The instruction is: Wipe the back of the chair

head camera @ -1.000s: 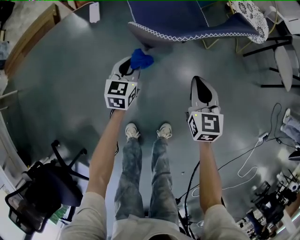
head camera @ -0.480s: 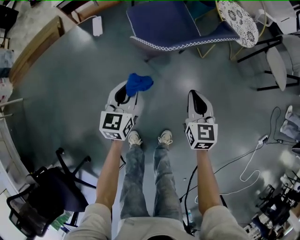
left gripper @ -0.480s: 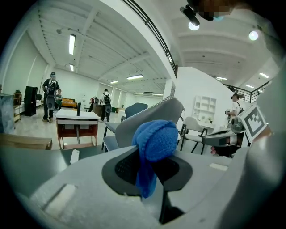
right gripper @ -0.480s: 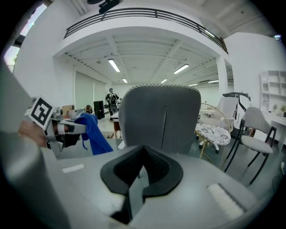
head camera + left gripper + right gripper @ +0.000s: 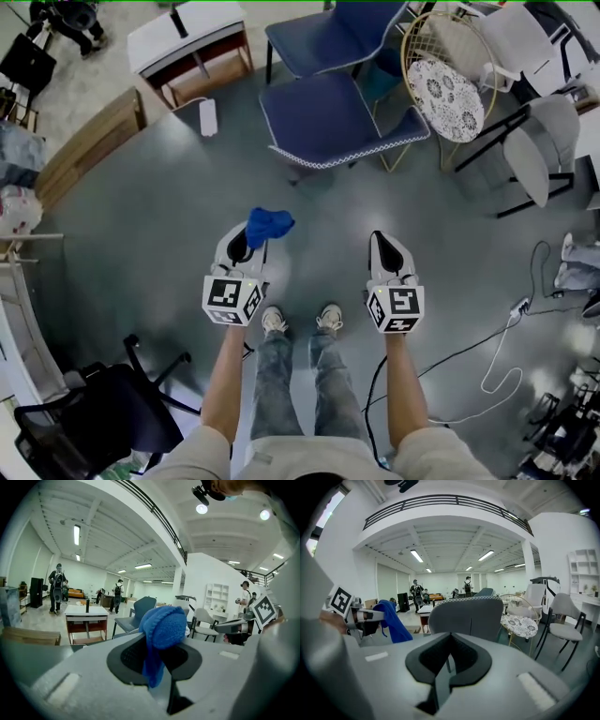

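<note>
Bottom centre of the head view: a person's shoes (image 5: 273,321) on the grey floor (image 5: 141,216); just above them, left of centre, the left gripper (image 5: 246,242) is clenched on a blue cloth (image 5: 268,225) that bunches out past its tips; the left gripper view shows the cloth pinched between the dark pads; right of centre, the right gripper (image 5: 379,240) has its jaws pressed together with nothing between them; further up the frame, well apart from both grippers, stands the blue chair (image 5: 337,117), its white-trimmed back toward them and untouched; a round patterned seat (image 5: 445,98) sits just beside it at upper right; a white table (image 5: 187,37) at upper left.
</note>
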`<state>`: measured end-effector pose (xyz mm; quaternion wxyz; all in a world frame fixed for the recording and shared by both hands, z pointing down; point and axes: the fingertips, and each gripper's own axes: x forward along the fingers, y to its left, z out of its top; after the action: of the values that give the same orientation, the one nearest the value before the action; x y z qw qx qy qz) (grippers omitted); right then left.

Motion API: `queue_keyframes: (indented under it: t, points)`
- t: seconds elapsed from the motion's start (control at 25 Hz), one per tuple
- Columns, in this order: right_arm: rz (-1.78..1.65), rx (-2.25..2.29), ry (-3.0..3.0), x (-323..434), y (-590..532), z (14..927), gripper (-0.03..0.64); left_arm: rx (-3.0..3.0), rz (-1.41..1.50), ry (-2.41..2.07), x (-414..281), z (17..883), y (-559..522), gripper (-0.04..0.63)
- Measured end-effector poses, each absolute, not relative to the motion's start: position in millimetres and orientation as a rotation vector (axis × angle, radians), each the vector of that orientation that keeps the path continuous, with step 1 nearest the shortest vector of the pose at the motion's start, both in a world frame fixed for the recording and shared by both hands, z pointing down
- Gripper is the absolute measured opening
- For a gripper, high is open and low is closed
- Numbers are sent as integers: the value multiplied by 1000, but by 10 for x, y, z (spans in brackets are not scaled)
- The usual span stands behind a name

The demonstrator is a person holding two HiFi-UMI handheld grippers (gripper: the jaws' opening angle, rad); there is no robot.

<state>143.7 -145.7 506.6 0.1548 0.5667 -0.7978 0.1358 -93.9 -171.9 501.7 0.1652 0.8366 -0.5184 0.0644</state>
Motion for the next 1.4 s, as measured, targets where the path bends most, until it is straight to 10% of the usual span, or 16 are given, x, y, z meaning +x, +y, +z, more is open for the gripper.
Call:
queue_keyframes:
  t: [1.4]
  points:
    - [82,1726,-2307,1908,-931,2382,0,2492,91,-1592,-1058,2491,-1083,67]
